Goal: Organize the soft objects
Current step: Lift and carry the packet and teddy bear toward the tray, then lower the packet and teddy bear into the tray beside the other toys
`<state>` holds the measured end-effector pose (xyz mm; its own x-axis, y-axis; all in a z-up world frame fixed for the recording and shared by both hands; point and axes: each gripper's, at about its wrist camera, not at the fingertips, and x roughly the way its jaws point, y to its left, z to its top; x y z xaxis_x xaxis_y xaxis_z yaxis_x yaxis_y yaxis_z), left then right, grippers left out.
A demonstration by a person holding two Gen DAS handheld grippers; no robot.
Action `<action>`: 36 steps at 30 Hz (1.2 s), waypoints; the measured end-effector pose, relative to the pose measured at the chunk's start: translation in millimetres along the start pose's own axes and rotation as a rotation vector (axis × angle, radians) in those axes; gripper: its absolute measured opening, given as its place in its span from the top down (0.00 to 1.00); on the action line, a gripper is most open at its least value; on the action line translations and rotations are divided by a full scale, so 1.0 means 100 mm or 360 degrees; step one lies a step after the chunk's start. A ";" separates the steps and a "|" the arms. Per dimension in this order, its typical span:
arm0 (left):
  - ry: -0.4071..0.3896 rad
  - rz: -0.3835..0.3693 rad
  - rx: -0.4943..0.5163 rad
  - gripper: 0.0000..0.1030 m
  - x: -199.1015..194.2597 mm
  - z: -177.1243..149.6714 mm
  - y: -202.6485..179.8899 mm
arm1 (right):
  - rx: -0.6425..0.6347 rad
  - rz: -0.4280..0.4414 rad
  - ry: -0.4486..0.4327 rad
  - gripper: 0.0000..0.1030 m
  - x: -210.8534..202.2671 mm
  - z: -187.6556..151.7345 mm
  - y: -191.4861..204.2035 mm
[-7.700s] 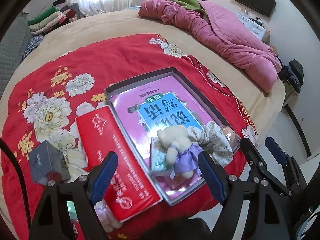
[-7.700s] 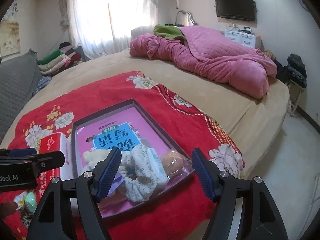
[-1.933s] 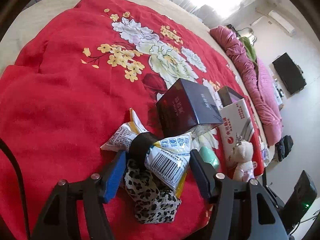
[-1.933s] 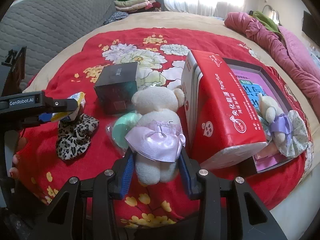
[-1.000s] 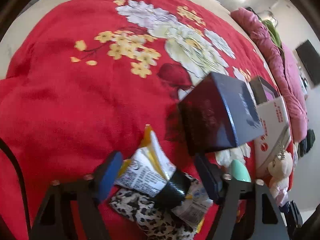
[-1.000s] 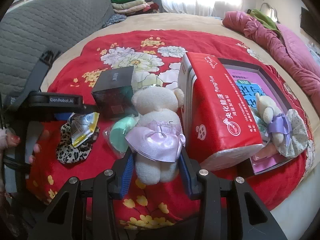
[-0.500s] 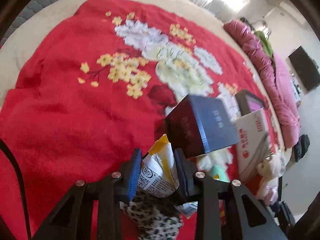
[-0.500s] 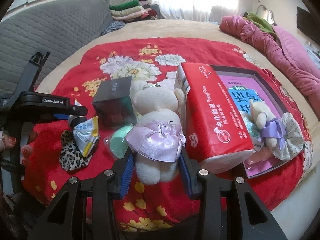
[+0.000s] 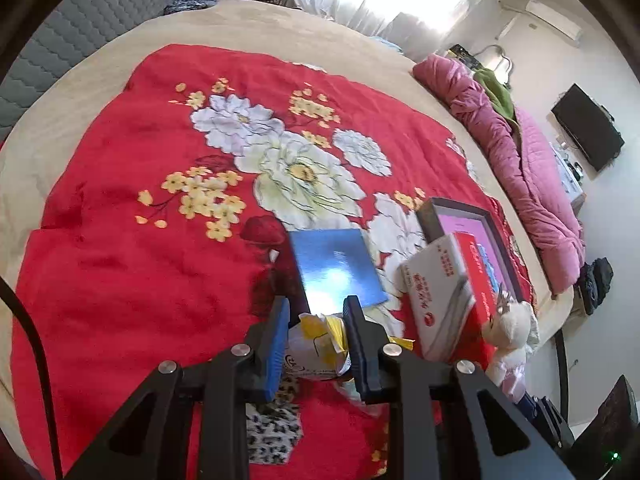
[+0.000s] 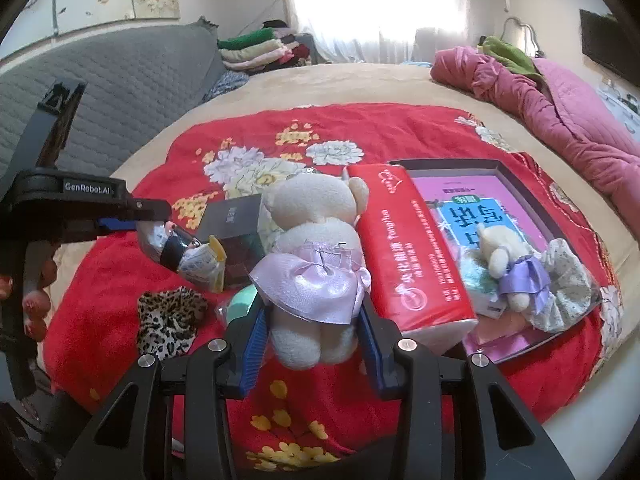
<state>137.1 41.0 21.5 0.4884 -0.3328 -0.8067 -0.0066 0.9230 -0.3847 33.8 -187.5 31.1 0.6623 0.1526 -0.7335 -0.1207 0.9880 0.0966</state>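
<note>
We see a plush red blanket (image 9: 120, 280), a fuzzy teddy bear (image 10: 316, 264) in a satiny skirt, a crinkly glossy snack packet (image 9: 316, 344), and a shiny dark box (image 9: 336, 268) reflecting light.

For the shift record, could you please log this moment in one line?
left tool: shut on snack packet | right tool: shut on teddy bear | both lifted above red blanket

your left gripper (image 9: 316, 320) is clamped on a crinkled snack packet (image 9: 316, 346), raised off the blanket. your right gripper (image 10: 312, 332) is squeezed around a teddy bear (image 10: 316, 264), holding it upright.
</note>
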 end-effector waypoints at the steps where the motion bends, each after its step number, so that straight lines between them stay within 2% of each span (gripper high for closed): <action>1: -0.0002 -0.0008 0.0004 0.73 -0.01 -0.01 -0.03 | 0.0005 -0.0003 -0.0008 0.58 -0.02 0.01 -0.02; 11: -0.0065 -0.0085 0.0206 0.73 -0.24 0.15 -0.73 | 0.0133 -0.0088 -0.0162 0.58 -0.33 0.17 -0.44; 17: -0.0065 -0.0137 0.0315 0.73 -0.22 0.26 -1.22 | 0.0243 -0.0164 -0.0232 0.58 -0.47 0.25 -0.83; 28: 0.0008 -0.0274 0.0535 0.73 0.07 0.22 -2.21 | 0.0412 -0.0361 -0.0304 0.58 -0.72 0.30 -1.64; 36: 0.0140 -0.0303 0.0662 0.73 0.44 -0.01 -2.63 | 0.0495 -0.0413 -0.0279 0.58 -0.69 0.23 -1.96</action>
<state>159.7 -216.5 86.6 0.3710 -0.5021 -0.7812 0.4353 0.8371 -0.3313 28.8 -391.6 77.9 0.7599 -0.1261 -0.6377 0.2766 0.9505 0.1417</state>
